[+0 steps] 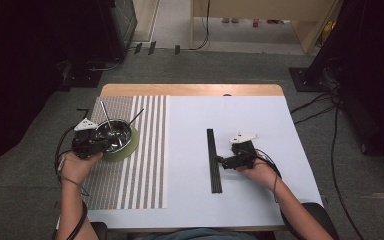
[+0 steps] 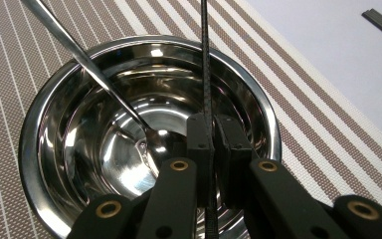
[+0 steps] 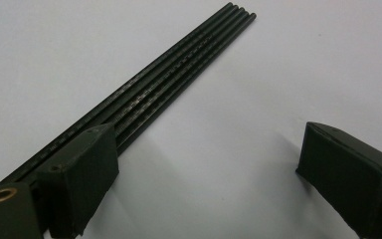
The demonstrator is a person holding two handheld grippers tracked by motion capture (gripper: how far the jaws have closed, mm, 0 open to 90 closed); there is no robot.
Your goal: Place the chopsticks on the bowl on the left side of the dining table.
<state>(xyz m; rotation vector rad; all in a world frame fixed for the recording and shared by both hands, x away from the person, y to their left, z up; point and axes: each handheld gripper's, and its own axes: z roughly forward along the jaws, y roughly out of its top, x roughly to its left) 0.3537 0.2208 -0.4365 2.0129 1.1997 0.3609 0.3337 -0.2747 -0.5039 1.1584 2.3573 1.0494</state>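
A steel bowl [image 1: 116, 135] rests on a green round mat [image 1: 132, 145] on the striped placemat. My left gripper [image 1: 99, 144] hangs over the bowl's near rim, shut on a thin black rod [image 2: 205, 55] that runs up between the jaws and out past the far rim. A silver utensil [image 2: 82, 57] leans in the bowl [image 2: 79, 144], its end on the bottom. Several black rods [image 3: 179, 67] lie side by side on the white table. My right gripper [image 3: 209, 164] stands open just right of them, one pad [image 3: 84, 169] beside the nearest rod and nothing between the jaws.
The striped placemat [image 1: 140, 170] covers the table's left part and a white sheet [image 1: 260, 125] the rest. The row of rods [image 1: 213, 160] lies lengthwise in the middle, with the right gripper [image 1: 226, 161] beside it. Cables trail on the floor at the right.
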